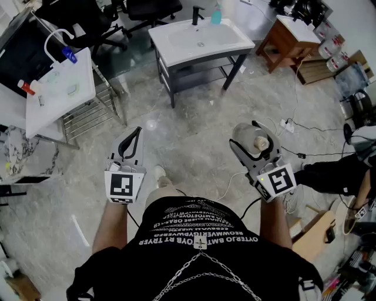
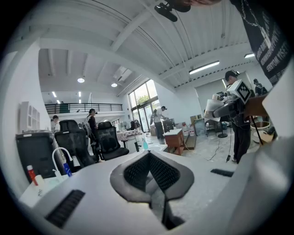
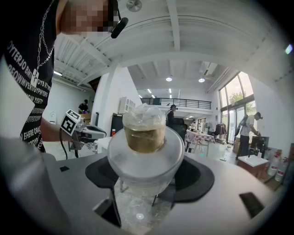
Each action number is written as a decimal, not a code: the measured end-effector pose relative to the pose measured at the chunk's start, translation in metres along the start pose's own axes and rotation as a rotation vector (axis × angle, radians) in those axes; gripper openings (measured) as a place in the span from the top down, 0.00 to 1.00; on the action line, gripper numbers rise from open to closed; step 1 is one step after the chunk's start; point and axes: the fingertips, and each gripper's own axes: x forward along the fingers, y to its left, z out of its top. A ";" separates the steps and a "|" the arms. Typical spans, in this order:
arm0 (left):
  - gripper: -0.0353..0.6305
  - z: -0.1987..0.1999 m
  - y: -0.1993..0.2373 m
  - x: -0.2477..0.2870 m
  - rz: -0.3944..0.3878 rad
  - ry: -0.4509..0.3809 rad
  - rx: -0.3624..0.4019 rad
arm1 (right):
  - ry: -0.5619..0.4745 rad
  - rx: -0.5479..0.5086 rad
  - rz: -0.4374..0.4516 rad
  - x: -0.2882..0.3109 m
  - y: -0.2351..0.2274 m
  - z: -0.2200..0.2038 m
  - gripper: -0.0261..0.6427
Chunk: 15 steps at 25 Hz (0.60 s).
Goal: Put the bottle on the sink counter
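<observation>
Head view. The person stands on a pale marble floor (image 1: 194,135) with both grippers raised in front of the torso.
- Left gripper (image 1: 135,138), left of centre: jaws pressed together, nothing between them.
- Right gripper (image 1: 249,138), right of centre: jaws spread wide around a clear bottle (image 1: 260,142) with a tan cap. The bottle is off the floor, carried in the gripper.
- White sink tabletop (image 1: 238,44) on a dark frame, top centre, well apart from both grippers. A black faucet (image 1: 197,14) and a teal bottle (image 1: 216,14) stand at its back edge.
- Wooden table (image 1: 291,35) to the upper right.
- Second white tabletop (image 1: 76,103) at the left edge.
- Black office chairs (image 1: 147,9) along the top.

Left gripper view.
- Dark ribbed pads (image 2: 163,172) meet at the tip in the lower centre of the frame, closed and empty.
- Sink tabletop (image 2: 156,148), small and far off beyond the tip, with the teal bottle (image 2: 144,144) on it.
- Wooden table (image 2: 174,137) just right of that.
- Office chairs (image 2: 108,140) to the left of centre.
- Right gripper (image 2: 216,108) at the upper right.
- Several people (image 2: 158,121) stand in the background.

Right gripper view.
- The bottle (image 3: 146,147) fills the centre, cap pointing up. Its clear round body sits between the dark pads (image 3: 197,179), which are spread wide and clamp it on both sides.
- Left gripper (image 3: 94,131) at mid left with its marker cube (image 3: 70,121).
- Person's black shirt (image 3: 27,69) at the upper left.
</observation>
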 end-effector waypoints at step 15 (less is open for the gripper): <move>0.94 -0.011 -0.109 -0.168 0.113 0.089 -0.025 | -0.028 0.007 0.216 -0.112 0.098 -0.011 0.46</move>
